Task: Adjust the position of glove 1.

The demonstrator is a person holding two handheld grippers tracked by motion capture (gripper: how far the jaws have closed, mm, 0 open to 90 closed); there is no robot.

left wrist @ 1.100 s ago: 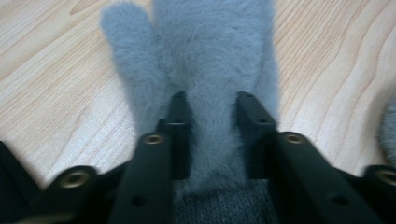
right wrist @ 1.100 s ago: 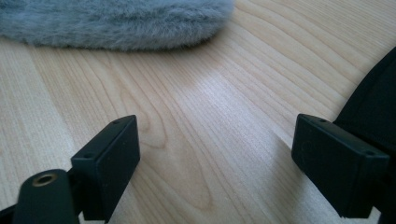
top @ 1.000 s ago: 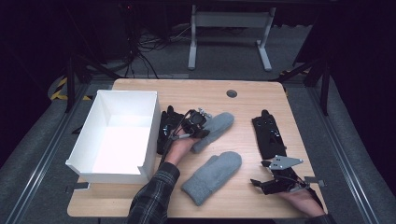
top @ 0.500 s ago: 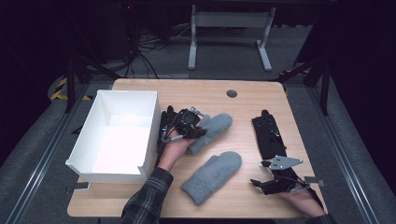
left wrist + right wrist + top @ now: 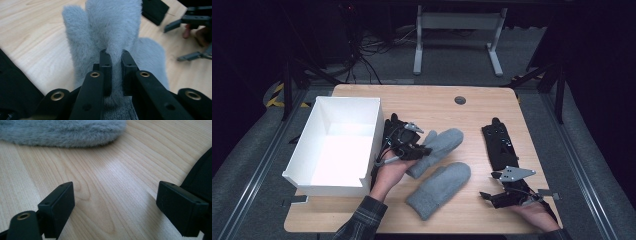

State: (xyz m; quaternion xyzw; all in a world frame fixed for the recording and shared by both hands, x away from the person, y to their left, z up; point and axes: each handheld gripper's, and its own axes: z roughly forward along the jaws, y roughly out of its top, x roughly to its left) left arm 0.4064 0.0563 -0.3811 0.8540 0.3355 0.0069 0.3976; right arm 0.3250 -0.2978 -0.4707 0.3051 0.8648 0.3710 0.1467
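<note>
Left gripper (image 5: 113, 72) clenched on grey mitten (image 5: 112, 27) cuff, fold pinched between jaws, clear in left gripper view. Right gripper (image 5: 116, 207) released, over bare tabletop (image 5: 105, 185), second mitten (image 5: 62, 131) ahead. Little changed since earlier frame.

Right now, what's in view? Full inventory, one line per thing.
mittens: 2, grey fleece, mid-table; far mitten pinched at its cuff end, near mitten lying flat beside it
box: 1, white, open top, left side of the table
black gloves: 2, black; one flat at the right, one between the box and the far mitten
table: 1, light wood, with a dark round grommet near the far edge
metal stand: 1, grey, on the floor beyond the table
left tongs: 1, black, shut on the far mitten
right tongs: 1, black, open, low over bare wood at the near right
hands: 2; left hand in a plaid sleeve, right hand
</note>
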